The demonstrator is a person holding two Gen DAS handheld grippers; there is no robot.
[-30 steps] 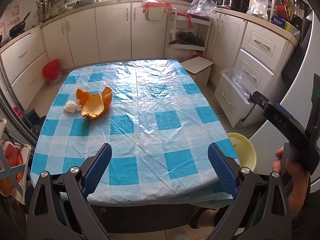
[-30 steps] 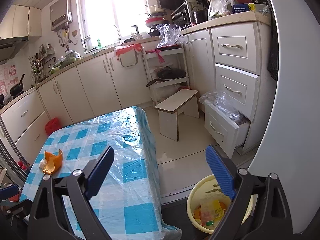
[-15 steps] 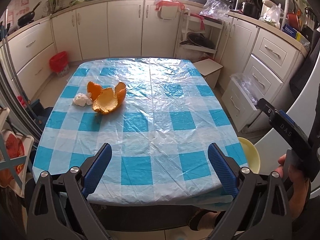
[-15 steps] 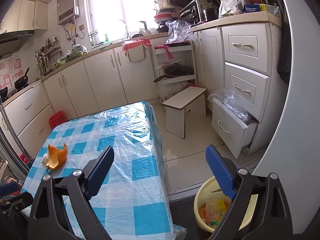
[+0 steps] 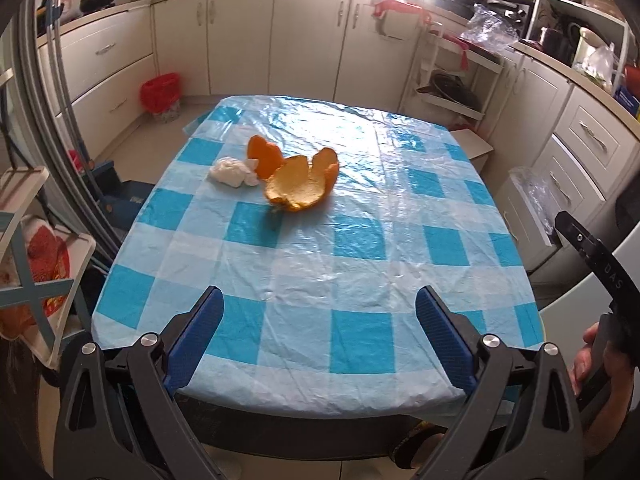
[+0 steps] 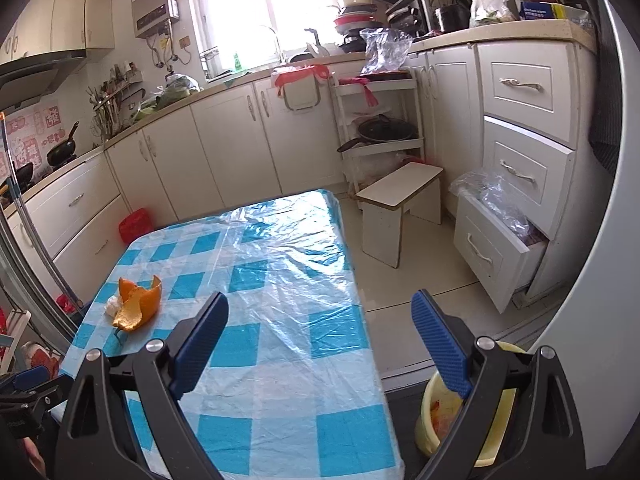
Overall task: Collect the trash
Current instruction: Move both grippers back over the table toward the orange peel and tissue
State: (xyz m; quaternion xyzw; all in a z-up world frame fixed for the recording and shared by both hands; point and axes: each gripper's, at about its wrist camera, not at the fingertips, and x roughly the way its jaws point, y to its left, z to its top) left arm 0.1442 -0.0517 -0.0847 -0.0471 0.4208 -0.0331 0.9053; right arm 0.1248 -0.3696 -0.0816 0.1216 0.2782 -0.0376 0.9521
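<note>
- While both tongs gape empty, the left gripper [image 5: 318, 320] faces curled orange peel [image 5: 298, 178] touching a crumpled white tissue [image 5: 233, 171].
- The right gripper [image 6: 320, 328] hangs above the blue-checked plastic tablecloth [image 6: 280, 288], beside a yellow plastic bin [image 6: 496, 420].

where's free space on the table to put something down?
Most of the checked table is bare: the whole right half and the near edge by the left gripper. Only the far-left corner is taken, by orange peel touching a white tissue wad.

We see a glossy, crinkled plastic sheet [image 5: 320, 240] over the checked tablecloth, a matt pithy orange peel [image 5: 300, 184], and crumpled white tissue [image 5: 232, 172].
</note>
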